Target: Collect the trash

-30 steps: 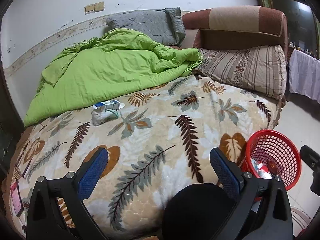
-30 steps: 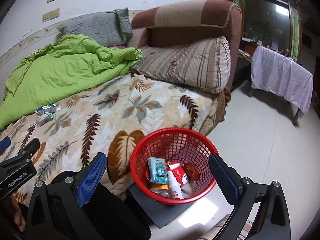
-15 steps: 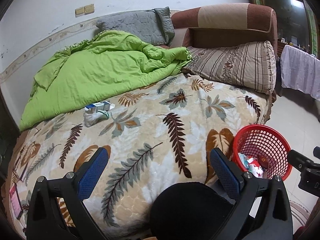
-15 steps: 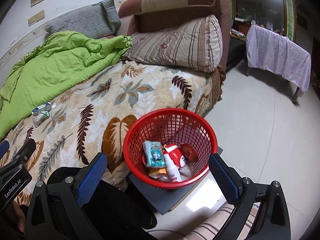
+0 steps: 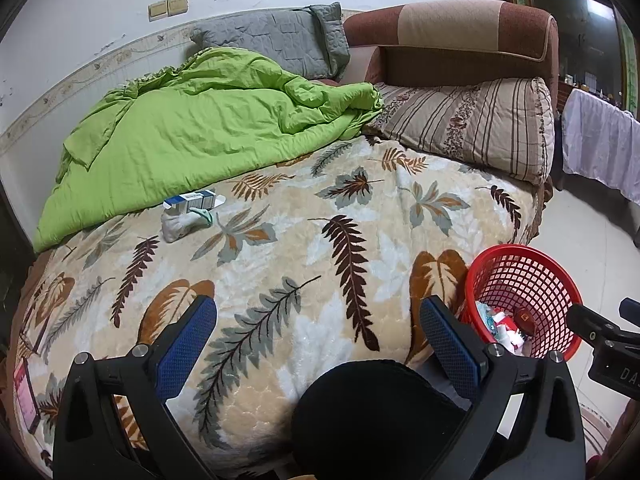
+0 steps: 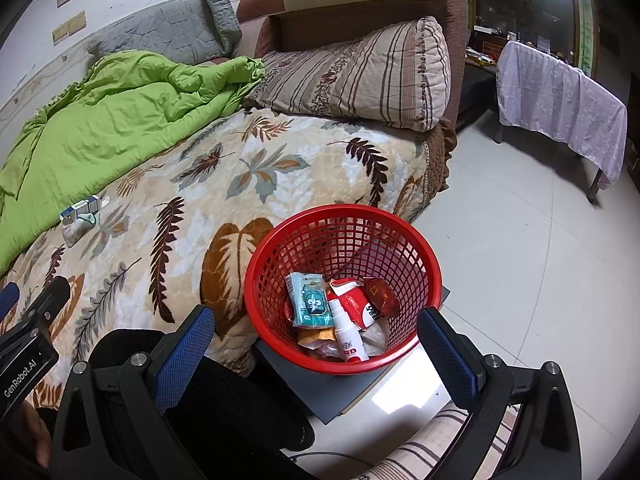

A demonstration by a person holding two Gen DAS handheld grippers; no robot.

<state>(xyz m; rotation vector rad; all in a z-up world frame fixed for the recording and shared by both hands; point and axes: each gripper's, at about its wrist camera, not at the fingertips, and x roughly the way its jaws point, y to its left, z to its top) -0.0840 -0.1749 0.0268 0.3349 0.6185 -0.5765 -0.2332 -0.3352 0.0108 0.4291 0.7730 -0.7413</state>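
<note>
A red mesh basket [image 6: 400, 236] stands on a grey board beside the bed and holds several pieces of trash: a teal packet [image 6: 310, 300], a white spray bottle [image 6: 348, 336], a red and white box [image 6: 356, 300]. The basket also shows in the left wrist view [image 5: 556, 280]. On the leaf-patterned bed cover lie a blue and white box [image 5: 192, 201] and a crumpled white wad [image 5: 180, 226], also seen in the right wrist view [image 6: 82, 212]. My left gripper [image 5: 316, 340] is open and empty above the bed's near edge. My right gripper [image 6: 316, 344] is open and empty above the basket.
A green quilt [image 5: 200, 136] covers the far left of the bed. A striped pillow [image 5: 472, 124] and brown headboard [image 5: 460, 36] are at the right. A table with a white cloth [image 6: 560, 100] stands across the tiled floor [image 6: 540, 260]. A phone [image 5: 26, 396] lies at the bed's left edge.
The right gripper has moved nearer and higher over the basket, which now sits larger and more central. The left gripper's view drifted slightly. Both stay open.
</note>
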